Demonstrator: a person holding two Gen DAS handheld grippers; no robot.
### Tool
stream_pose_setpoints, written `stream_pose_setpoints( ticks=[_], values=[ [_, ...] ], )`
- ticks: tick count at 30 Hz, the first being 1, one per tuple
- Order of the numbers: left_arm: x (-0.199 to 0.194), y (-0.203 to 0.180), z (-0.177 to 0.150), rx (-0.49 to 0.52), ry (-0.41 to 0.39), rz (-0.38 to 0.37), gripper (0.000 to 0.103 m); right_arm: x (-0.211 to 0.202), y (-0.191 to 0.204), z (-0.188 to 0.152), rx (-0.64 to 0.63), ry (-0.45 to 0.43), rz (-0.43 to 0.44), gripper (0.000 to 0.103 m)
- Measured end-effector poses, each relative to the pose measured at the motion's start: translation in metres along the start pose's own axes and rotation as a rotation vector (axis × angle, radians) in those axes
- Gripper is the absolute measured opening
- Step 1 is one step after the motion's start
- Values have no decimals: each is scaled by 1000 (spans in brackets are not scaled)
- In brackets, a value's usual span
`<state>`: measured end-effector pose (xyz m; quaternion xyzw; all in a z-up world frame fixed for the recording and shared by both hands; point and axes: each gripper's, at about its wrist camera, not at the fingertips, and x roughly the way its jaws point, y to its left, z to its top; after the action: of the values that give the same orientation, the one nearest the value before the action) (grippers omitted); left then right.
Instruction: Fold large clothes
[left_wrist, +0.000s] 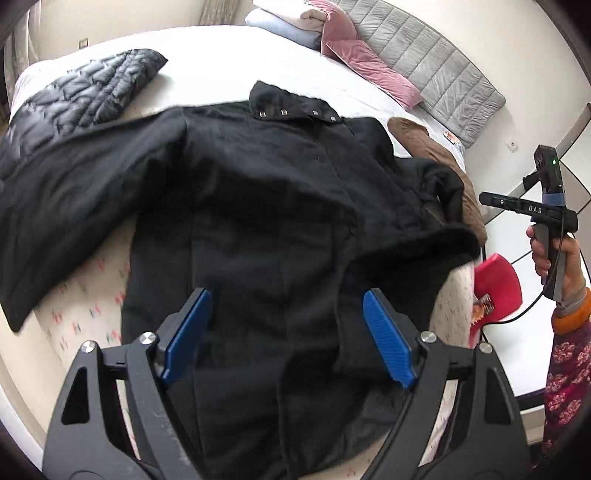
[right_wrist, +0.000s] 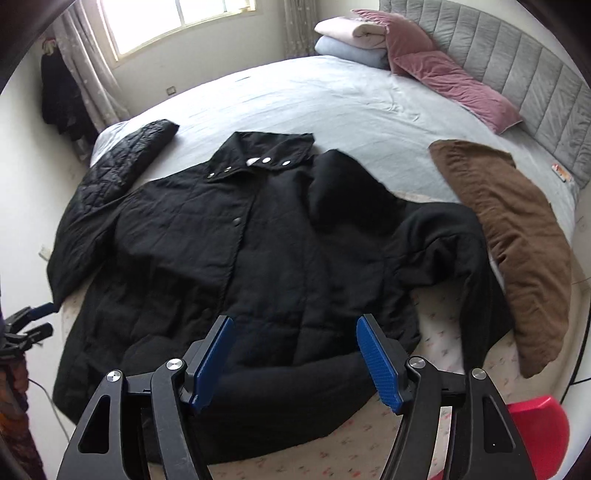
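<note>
A large black quilted coat (left_wrist: 266, 206) lies flat on the bed, collar with metal snaps at the far end, hem toward me. It also shows in the right wrist view (right_wrist: 258, 251). Its one sleeve (right_wrist: 443, 243) lies bent at the right; the other sleeve (left_wrist: 74, 199) spreads out to the left. My left gripper (left_wrist: 288, 299) is open and empty, above the coat's lower part. My right gripper (right_wrist: 295, 325) is open and empty, above the hem. The right gripper's body (left_wrist: 543, 210) shows off the bed's right side, held in a hand.
A black puffer jacket (right_wrist: 122, 166) lies at the far left of the bed (right_wrist: 351, 107). A brown garment (right_wrist: 517, 236) lies at the right. Pink pillows (right_wrist: 450, 81) and folded blankets (right_wrist: 347, 40) sit by the grey headboard. A red stool (right_wrist: 535, 435) stands beside the bed.
</note>
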<state>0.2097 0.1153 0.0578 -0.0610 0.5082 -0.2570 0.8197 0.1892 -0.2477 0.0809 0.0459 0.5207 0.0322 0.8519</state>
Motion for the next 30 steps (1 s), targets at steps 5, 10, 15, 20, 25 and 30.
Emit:
stream_pose_setpoints(
  ticks=[5, 10, 15, 20, 25, 30],
  values=[
    [-14, 0, -49, -10, -14, -10, 84, -4, 62, -34, -107, 26, 72, 71],
    [-42, 23, -82, -57, -76, 75, 84, 12, 108, -48, -181, 12, -26, 71],
    [-67, 64, -105, -152, -102, 179, 84, 31, 111, -54, -205, -15, -224, 7],
    [-73, 103, -129, -228, -87, 205, 84, -16, 69, -77, -146, -36, -190, 7],
    [-62, 119, -141, -254, -52, 171, 84, -64, 22, -142, -138, -3, -193, 7],
    [-49, 118, -147, -229, -15, 153, 84, -66, -27, -229, -132, 271, -123, 21]
  ],
)
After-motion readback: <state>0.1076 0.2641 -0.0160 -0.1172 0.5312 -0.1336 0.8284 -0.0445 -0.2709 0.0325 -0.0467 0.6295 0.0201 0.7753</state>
